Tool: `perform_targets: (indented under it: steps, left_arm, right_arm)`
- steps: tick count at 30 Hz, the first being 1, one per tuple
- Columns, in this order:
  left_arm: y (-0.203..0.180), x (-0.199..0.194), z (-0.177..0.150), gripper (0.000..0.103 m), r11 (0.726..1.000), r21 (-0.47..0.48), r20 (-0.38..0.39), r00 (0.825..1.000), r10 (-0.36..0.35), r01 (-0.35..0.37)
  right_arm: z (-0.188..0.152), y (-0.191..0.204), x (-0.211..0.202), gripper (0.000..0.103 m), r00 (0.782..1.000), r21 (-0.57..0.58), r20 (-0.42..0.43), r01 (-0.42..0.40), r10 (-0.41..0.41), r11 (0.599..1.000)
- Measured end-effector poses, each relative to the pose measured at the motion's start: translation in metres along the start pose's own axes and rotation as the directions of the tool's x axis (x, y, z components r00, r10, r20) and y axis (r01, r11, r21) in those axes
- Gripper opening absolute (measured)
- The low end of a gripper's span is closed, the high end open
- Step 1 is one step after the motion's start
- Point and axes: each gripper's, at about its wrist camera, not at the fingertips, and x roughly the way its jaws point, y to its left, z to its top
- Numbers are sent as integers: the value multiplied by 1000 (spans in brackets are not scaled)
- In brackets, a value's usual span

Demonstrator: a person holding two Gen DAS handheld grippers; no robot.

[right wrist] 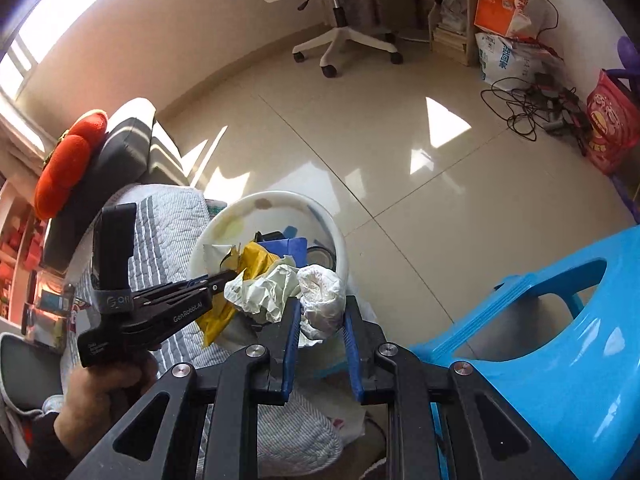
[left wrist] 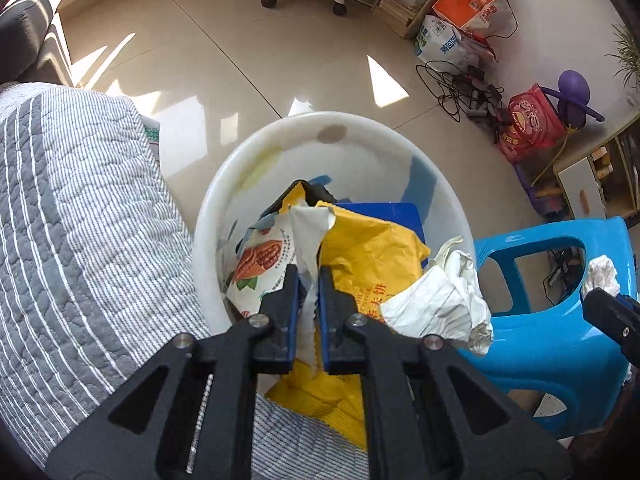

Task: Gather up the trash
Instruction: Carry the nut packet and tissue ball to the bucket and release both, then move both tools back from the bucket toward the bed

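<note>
A white round bin (left wrist: pixel 224 184) stands on the floor between a quilted seat and a blue stool; it also shows in the right wrist view (right wrist: pixel 224 220). It holds a blue box (left wrist: pixel 396 212) and other wrappers. My left gripper (left wrist: pixel 309 270) is shut on a yellow-and-white snack wrapper (left wrist: pixel 360 252) over the bin's near rim; it also shows in the right wrist view (right wrist: pixel 234 276). A crumpled white paper (left wrist: pixel 440 300) hangs beside it. My right gripper (right wrist: pixel 320 300) is shut on a crumpled white tissue (right wrist: pixel 322 296) just short of the bin; its fingers (left wrist: pixel 608 304) show in the left wrist view.
A grey striped quilted seat (left wrist: pixel 80 220) lies left of the bin. A blue plastic stool (left wrist: pixel 552 320) stands right of it. An office chair (right wrist: pixel 344 36), bags, boxes and cables (right wrist: pixel 532 104) sit along the far wall. An orange cushion (right wrist: pixel 68 160) rests on a sofa.
</note>
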Motion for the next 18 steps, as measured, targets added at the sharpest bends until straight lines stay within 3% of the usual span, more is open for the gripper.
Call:
perform_targets:
  steps: [2, 6, 8, 11, 14, 18]
  left_arm:
    - [1, -6, -1, 16, 1000, -12, 2, 1000, -14, 14]
    - [1, -28, -3, 48, 999, 0, 32, 999, -33, 33]
    - [1, -43, -5, 58, 999, 12, 55, 997, -48, 47]
    - [5, -67, -9, 65, 998, 34, 87, 995, -57, 54]
    - [16, -92, -18, 76, 999, 43, 123, 992, -31, 26]
    - [38, -120, -35, 93, 997, 44, 140, 988, 62, -69]
  right_arm:
    - [2, 0, 2, 22, 1000, 1, -1, 2, -2, 1000]
    - [5, 1, 5, 22, 1000, 8, -3, 4, -4, 1000]
    - [7, 2, 9, 22, 1000, 14, -7, 0, 1, 1000]
    - [9, 9, 15, 22, 1000, 22, -11, -8, 8, 1000]
    - [13, 20, 23, 22, 999, 23, -22, -31, 31, 999]
    - [15, 41, 37, 22, 998, 3, -42, -56, 56, 998]
